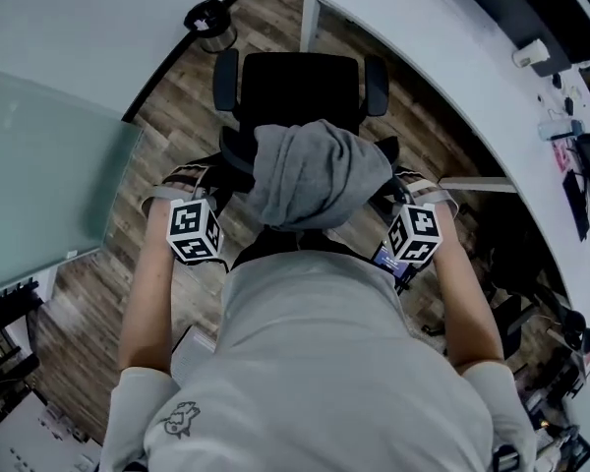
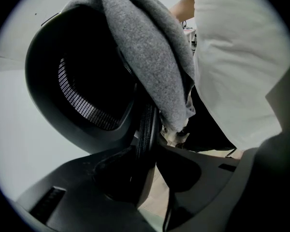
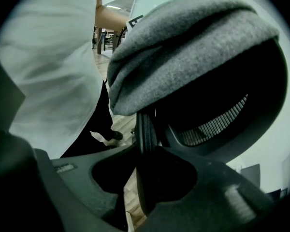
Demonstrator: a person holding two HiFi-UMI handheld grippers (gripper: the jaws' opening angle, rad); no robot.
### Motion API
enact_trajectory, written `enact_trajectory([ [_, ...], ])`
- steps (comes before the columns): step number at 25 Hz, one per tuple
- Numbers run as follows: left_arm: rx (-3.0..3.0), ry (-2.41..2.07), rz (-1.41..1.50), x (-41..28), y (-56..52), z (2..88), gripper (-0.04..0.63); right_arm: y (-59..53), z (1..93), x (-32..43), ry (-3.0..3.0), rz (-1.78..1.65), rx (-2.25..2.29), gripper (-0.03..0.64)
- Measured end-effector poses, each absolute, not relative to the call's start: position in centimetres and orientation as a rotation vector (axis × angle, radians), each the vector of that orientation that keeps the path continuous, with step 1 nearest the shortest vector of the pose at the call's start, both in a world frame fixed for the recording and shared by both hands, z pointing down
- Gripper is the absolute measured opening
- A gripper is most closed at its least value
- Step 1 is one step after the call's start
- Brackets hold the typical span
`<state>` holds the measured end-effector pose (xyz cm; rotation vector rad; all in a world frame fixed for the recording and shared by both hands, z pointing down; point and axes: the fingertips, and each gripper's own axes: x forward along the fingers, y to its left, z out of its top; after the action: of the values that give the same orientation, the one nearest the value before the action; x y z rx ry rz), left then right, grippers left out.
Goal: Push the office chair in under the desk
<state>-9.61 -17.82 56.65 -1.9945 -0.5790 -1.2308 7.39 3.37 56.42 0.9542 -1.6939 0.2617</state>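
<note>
The black office chair point(image 1: 297, 91) stands on the wood floor facing the white desk point(image 1: 423, 57). A grey hooded garment point(image 1: 310, 175) hangs over the top of its backrest. My left gripper point(image 1: 219, 187) holds the backrest's left edge and my right gripper point(image 1: 385, 203) its right edge. In the left gripper view the backrest's ribbed rim point(image 2: 146, 127) runs down between the jaws of the left gripper point(image 2: 147, 153), which close on it. The right gripper view shows the rim point(image 3: 146, 129) pinched the same way in the right gripper point(image 3: 144, 153), under the grey garment point(image 3: 183, 47).
A round black bin point(image 1: 211, 26) stands on the floor beyond the chair, left of the desk's white leg point(image 1: 310, 23). A frosted glass partition point(image 1: 39, 165) runs along the left. Monitors and small items point(image 1: 570, 155) crowd the desk at right. The person's body fills the near view.
</note>
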Motion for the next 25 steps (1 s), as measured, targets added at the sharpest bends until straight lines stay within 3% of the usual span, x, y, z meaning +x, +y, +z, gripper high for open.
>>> enact_trajectory([
  [25,-1.712,-0.958,-0.914,4.0,-20.3,56.7,0.133,6.3,56.5,9.2,-1.424,0.535,1.385,0.117],
])
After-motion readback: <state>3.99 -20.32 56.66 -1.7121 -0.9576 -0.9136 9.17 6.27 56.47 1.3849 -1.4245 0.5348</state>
